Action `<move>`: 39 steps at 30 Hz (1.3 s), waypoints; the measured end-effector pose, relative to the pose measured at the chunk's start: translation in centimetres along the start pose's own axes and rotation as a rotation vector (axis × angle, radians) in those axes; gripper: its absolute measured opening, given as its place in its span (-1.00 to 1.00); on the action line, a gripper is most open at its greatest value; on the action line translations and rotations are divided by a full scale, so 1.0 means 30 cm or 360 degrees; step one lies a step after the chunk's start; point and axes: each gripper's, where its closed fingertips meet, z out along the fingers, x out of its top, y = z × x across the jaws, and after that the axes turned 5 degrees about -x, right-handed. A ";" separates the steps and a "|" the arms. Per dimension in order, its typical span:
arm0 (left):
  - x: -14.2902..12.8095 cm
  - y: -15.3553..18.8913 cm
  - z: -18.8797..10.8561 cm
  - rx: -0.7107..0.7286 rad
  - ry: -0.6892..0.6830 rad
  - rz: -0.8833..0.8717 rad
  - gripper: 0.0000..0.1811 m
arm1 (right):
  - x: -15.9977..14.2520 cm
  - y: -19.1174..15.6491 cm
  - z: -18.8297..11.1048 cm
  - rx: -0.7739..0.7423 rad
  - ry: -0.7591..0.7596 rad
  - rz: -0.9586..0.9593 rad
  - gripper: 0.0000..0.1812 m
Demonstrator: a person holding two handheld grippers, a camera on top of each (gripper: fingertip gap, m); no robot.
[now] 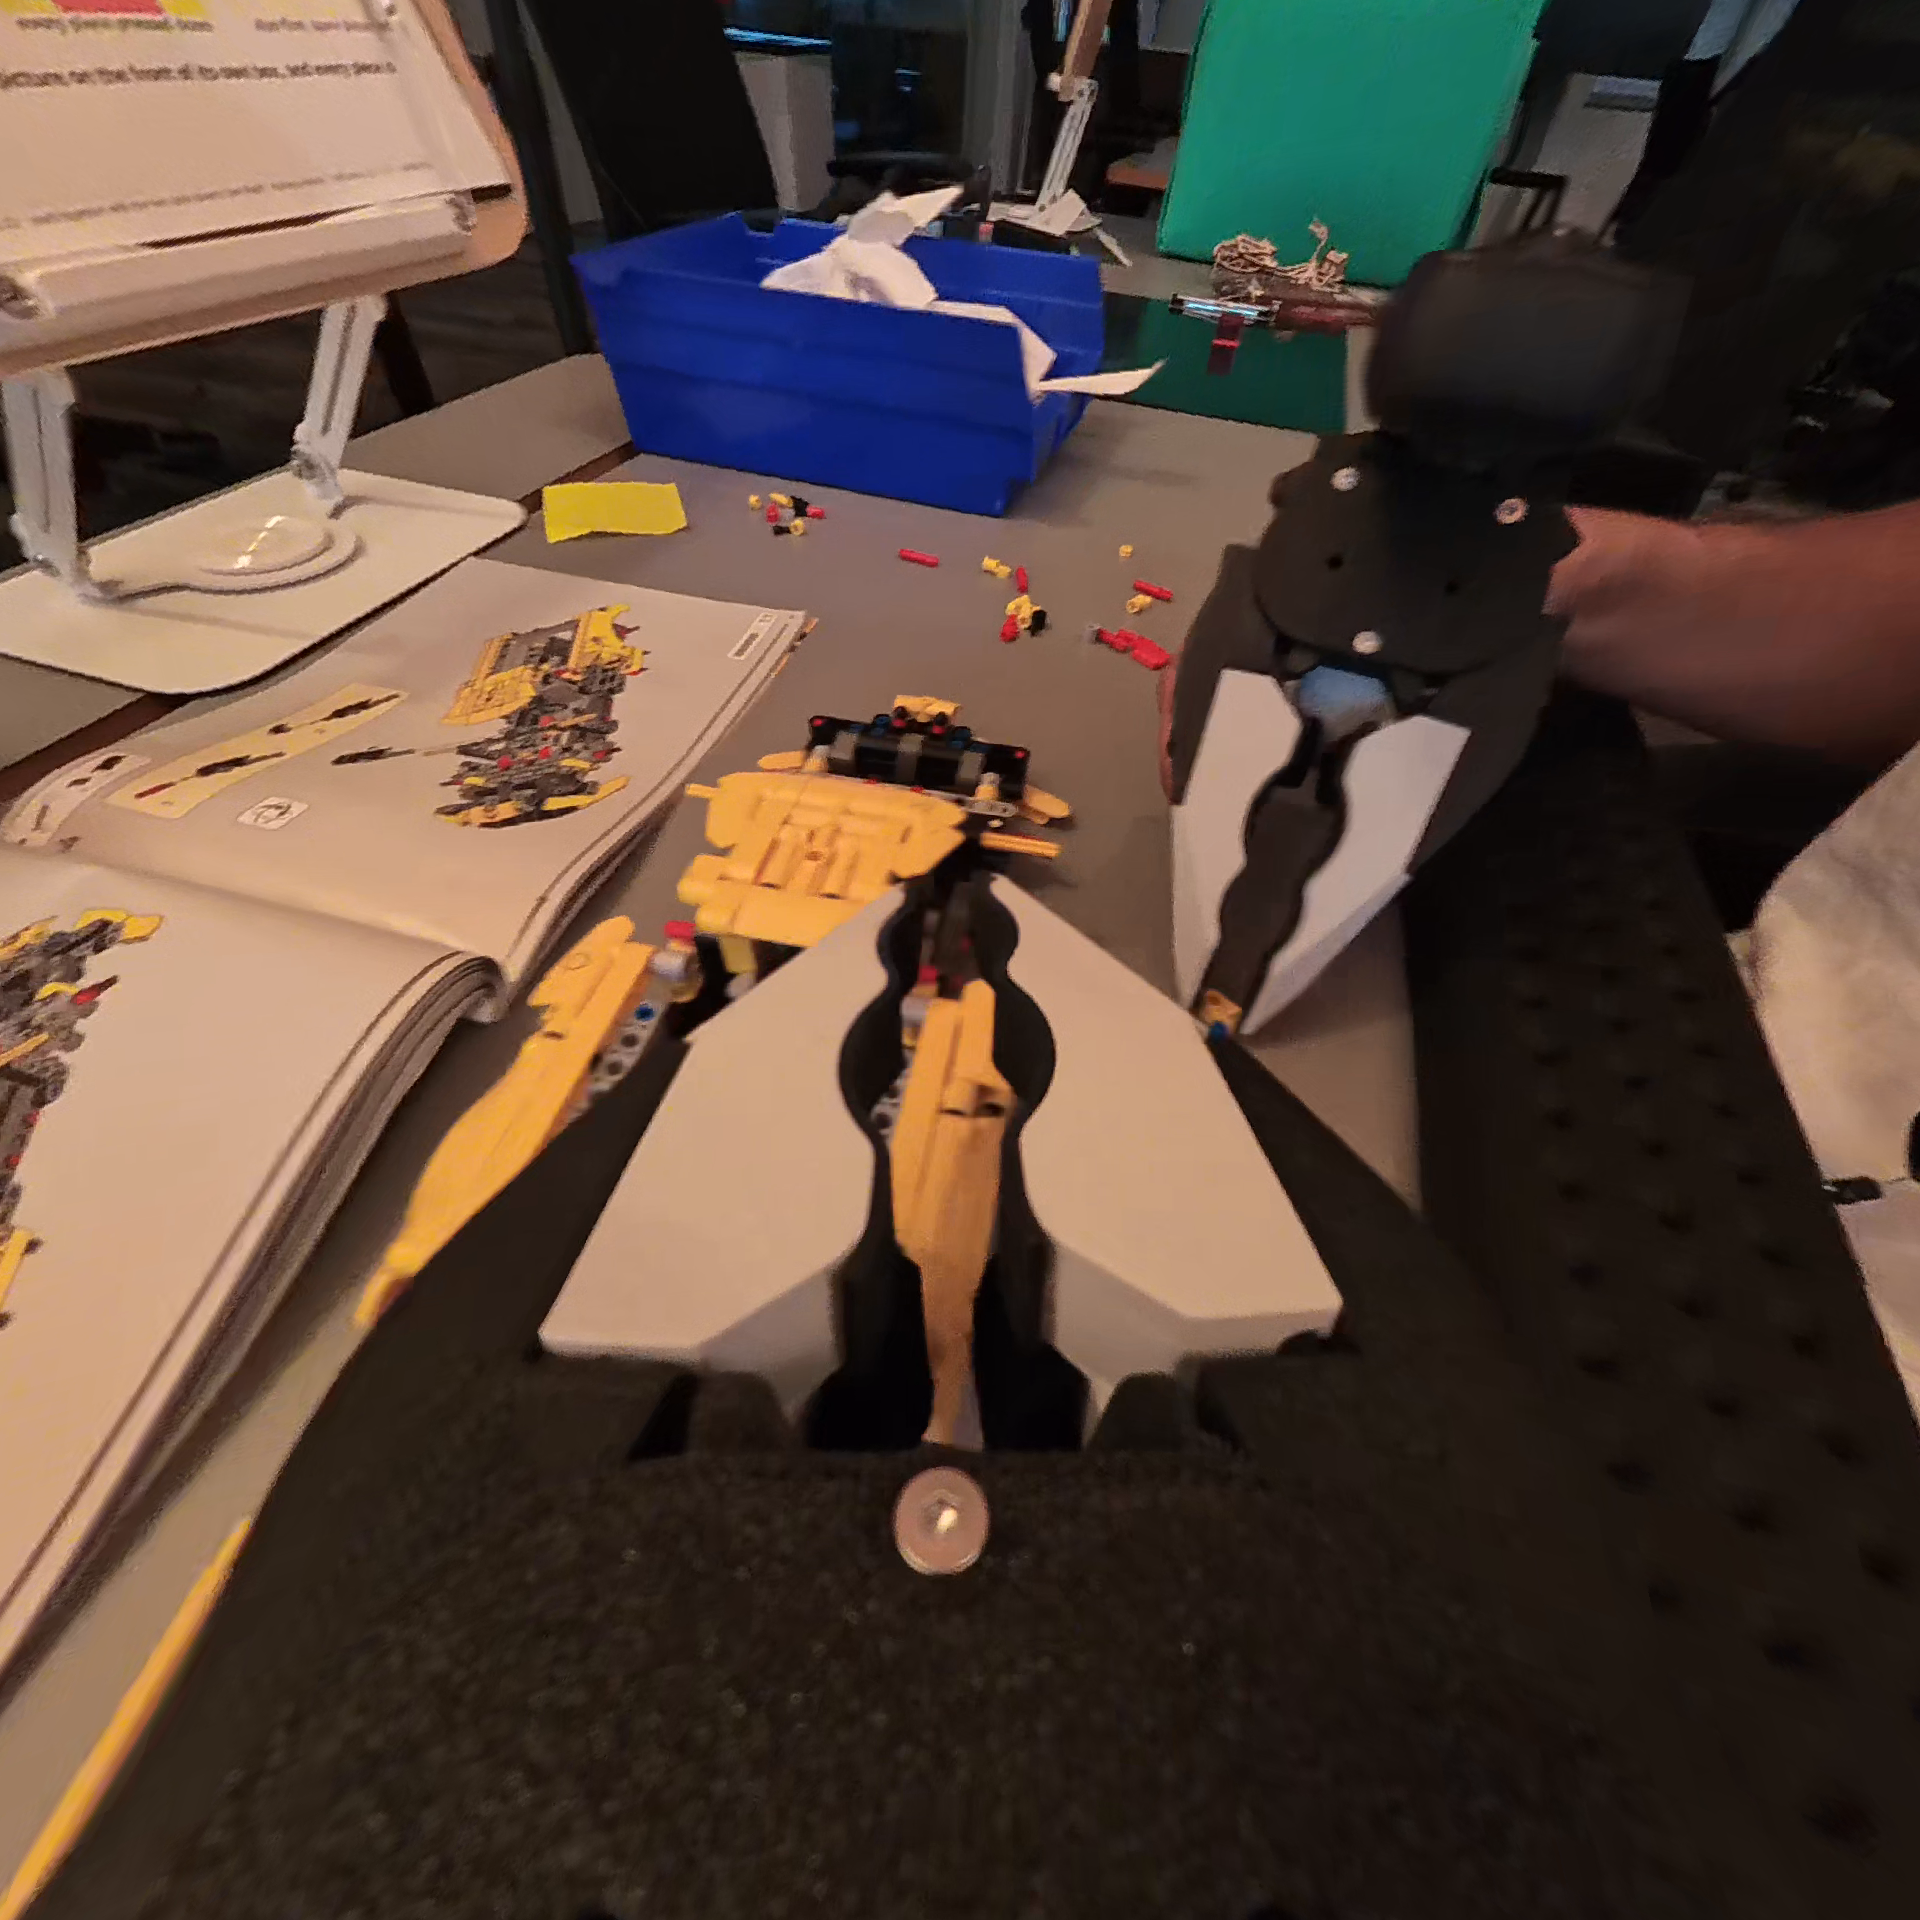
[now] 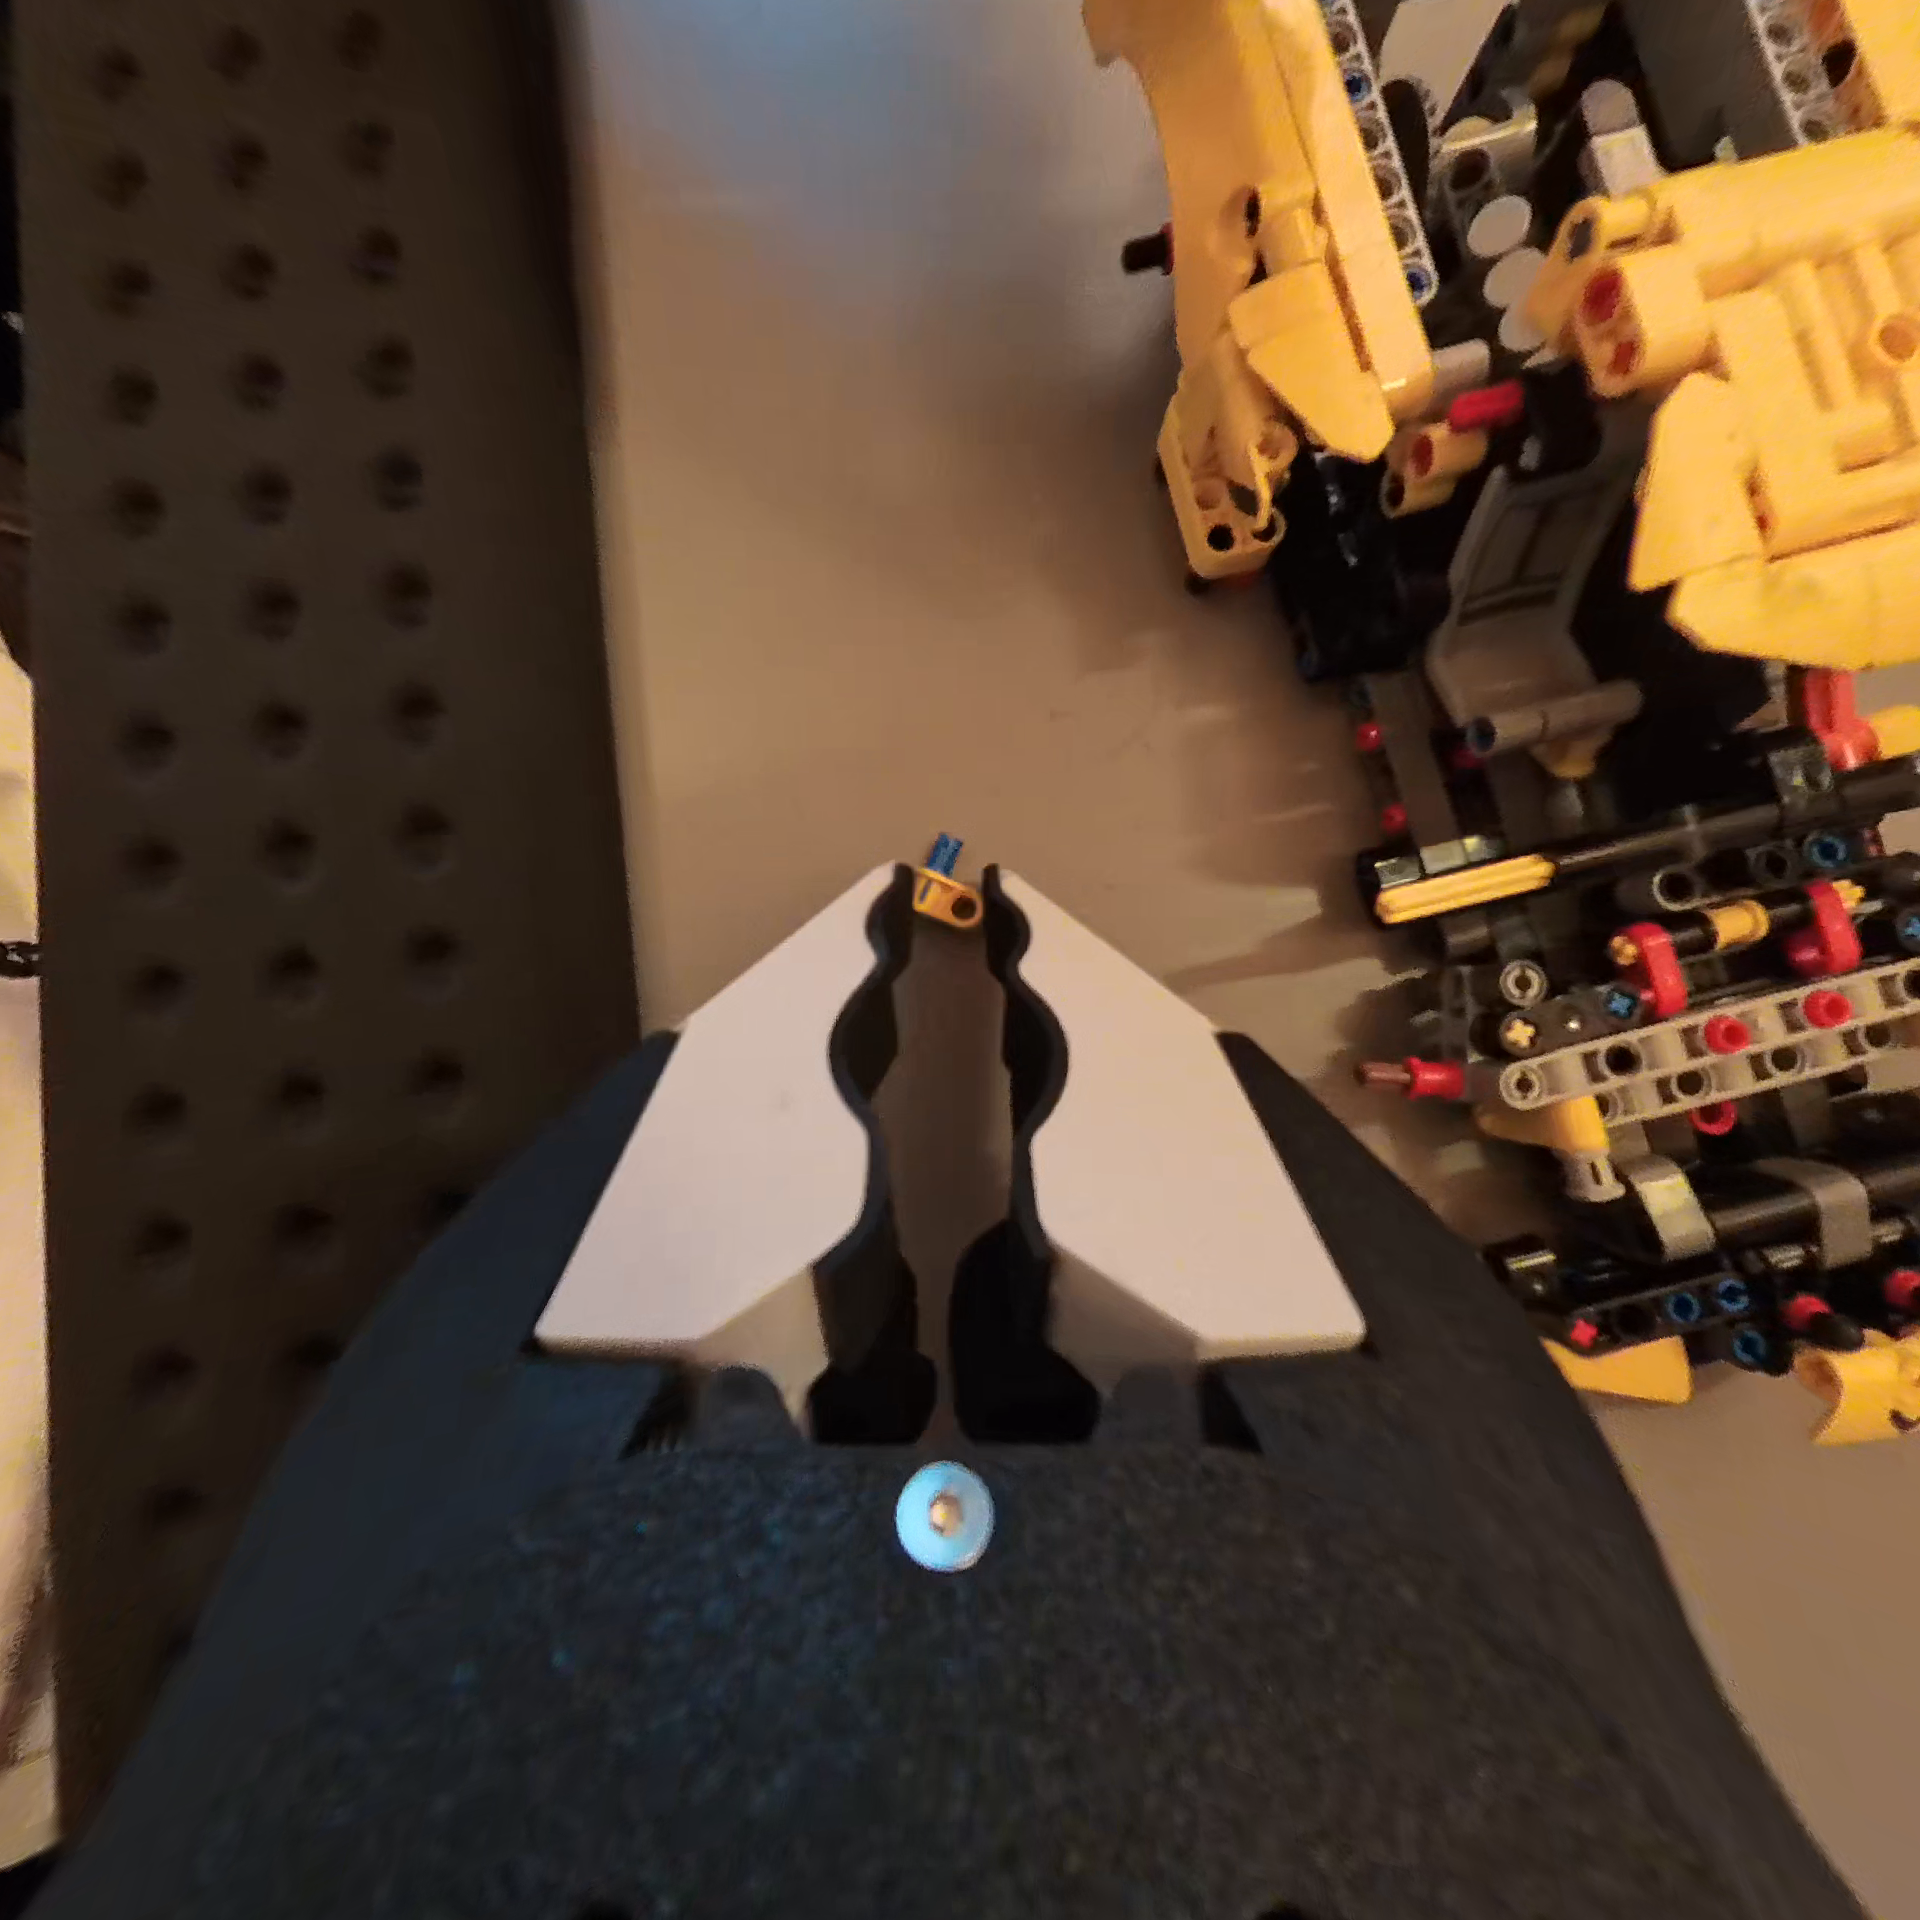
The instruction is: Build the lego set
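Blue plastic bin (image 1: 831, 384) at far centre of the grey table (image 1: 1122, 468), crumpled white paper (image 1: 883, 260) heaped inside and spilling over its right end. Yellow paper scrap (image 1: 613, 511) lies flat just left of the bin's near corner. White stand (image 1: 260, 561) at far left, holding a printed sheet (image 1: 208, 125) tilted up. Green panel (image 1: 1340, 135) upright beyond the table, far right. Tangle of tan cord (image 1: 1278, 260) in front of it. Black perforated mat (image 1: 1621, 1195) along the table's right side.
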 end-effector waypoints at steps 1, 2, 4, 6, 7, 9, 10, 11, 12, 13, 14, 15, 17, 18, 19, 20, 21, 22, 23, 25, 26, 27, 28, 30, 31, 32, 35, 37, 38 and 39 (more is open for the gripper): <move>0.000 0.027 0.003 -0.0028 -0.0008 -0.0006 -0.90 | 0.004 0.004 -0.001 -0.0021 0.0016 -0.0017 -0.87; -0.006 0.057 0.008 -0.0066 -0.0034 -0.0048 -0.90 | 0.010 0.015 -0.008 -0.0069 0.0041 -0.0053 -0.94; -0.029 0.120 0.017 -0.0155 -0.0109 -0.0214 -0.86 | 0.066 0.036 -0.054 -0.0219 0.0224 -0.0202 -1.00; -0.029 0.152 0.027 -0.0144 -0.0069 -0.0356 -0.86 | 0.116 0.050 -0.103 -0.0366 0.0367 -0.0329 -1.00; -0.025 0.165 0.035 -0.0139 -0.0035 -0.0395 -0.86 | 0.114 0.054 -0.107 -0.0386 0.0348 -0.0355 -1.00; -0.037 0.195 0.050 -0.0148 -0.0051 -0.0392 -0.84 | 0.096 0.062 -0.097 -0.0349 0.0282 -0.0299 -1.00; -0.049 0.203 0.057 -0.0133 -0.0086 -0.0351 -0.82 | 0.107 0.053 -0.100 -0.0280 0.0330 -0.0245 -1.00; -0.063 0.209 0.064 -0.0117 -0.0124 -0.0291 -0.81 | 0.130 0.047 -0.110 -0.0222 0.0408 -0.0175 -1.00; -0.073 0.216 0.070 -0.0106 -0.0153 -0.0223 -0.79 | 0.150 0.046 -0.120 -0.0162 0.0476 -0.0090 -1.00; -0.072 0.224 0.074 -0.0097 -0.0154 -0.0158 -0.77 | 0.164 0.048 -0.124 -0.0086 0.0518 0.0019 -1.00; -0.061 0.234 0.076 -0.0099 -0.0127 -0.0103 -0.76 | 0.176 0.048 -0.127 0.0013 0.0548 0.0141 -1.00; -0.044 0.244 0.076 -0.0101 -0.0089 -0.0061 -0.76 | 0.196 0.043 -0.136 0.0127 0.0614 0.0270 -1.00; -0.009 0.251 0.072 -0.0096 -0.0005 -0.0043 -0.76 | 0.244 0.037 -0.164 0.0316 0.0795 0.0479 -1.00; -0.005 0.247 0.070 -0.0090 -0.0002 -0.0069 -0.76 | 0.259 0.052 -0.176 0.0319 0.0879 0.0539 -1.00; -0.012 0.241 0.069 -0.0087 -0.0024 -0.0107 -0.76 | 0.271 0.060 -0.188 0.0331 0.0946 0.0579 -1.00; -0.021 0.234 0.067 -0.0076 -0.0039 -0.0144 -0.76 | 0.280 0.062 -0.199 0.0359 0.0995 0.0611 -1.00; -0.024 0.229 0.065 -0.0061 -0.0025 -0.0178 -0.76 | 0.287 0.062 -0.206 0.0378 0.1028 0.0628 -1.00; -0.021 0.229 0.063 -0.0063 0.0012 -0.0226 -0.76 | 0.292 0.063 -0.211 0.0359 0.1055 0.0621 -1.00; -0.015 0.236 0.065 -0.0085 0.0056 -0.0285 -0.77 | 0.296 0.063 -0.212 0.0319 0.1072 0.0587 -1.00; 0.000 0.238 0.069 -0.0103 0.0146 -0.0395 -0.77 | 0.298 0.055 -0.200 0.0237 0.1048 0.0506 -1.00; 0.007 0.237 0.071 -0.0110 0.0186 -0.0446 -0.77 | 0.301 0.051 -0.194 0.0201 0.1035 0.0471 -1.00; 0.017 0.236 0.071 -0.0129 0.0232 -0.0510 -0.78 | 0.306 0.046 -0.193 0.0182 0.1035 0.0444 -1.00; 0.035 0.232 0.065 -0.0149 0.0303 -0.0576 -0.80 | 0.314 0.045 -0.198 0.0166 0.1054 0.0433 -1.00; 0.067 0.232 0.050 -0.0196 0.0410 -0.0645 -0.84 | 0.334 0.044 -0.222 0.0167 0.1125 0.0428 -1.00; 0.073 0.232 0.046 -0.0203 0.0423 -0.0647 -0.86 | 0.338 0.043 -0.228 0.0174 0.1135 0.0431 -1.00; 0.075 0.233 0.043 -0.0202 0.0422 -0.0634 -0.88 | 0.338 0.045 -0.231 0.0176 0.1138 0.0435 -1.00; 0.085 0.250 0.033 -0.0246 0.0425 -0.0578 -0.89 | 0.347 0.028 -0.243 0.0297 0.1200 0.0520 -1.00; 0.086 0.262 0.027 -0.0287 0.0419 -0.0555 -0.89 | 0.350 0.016 -0.249 0.0458 0.1239 0.0631 -1.00; 0.083 0.262 0.023 -0.0288 0.0410 -0.0542 -0.89 | 0.352 0.015 -0.258 0.0541 0.1273 0.0692 -0.99; 0.078 0.251 0.017 -0.0260 0.0397 -0.0522 -0.89 | 0.355 0.019 -0.272 0.0613 0.1320 0.0751 -0.97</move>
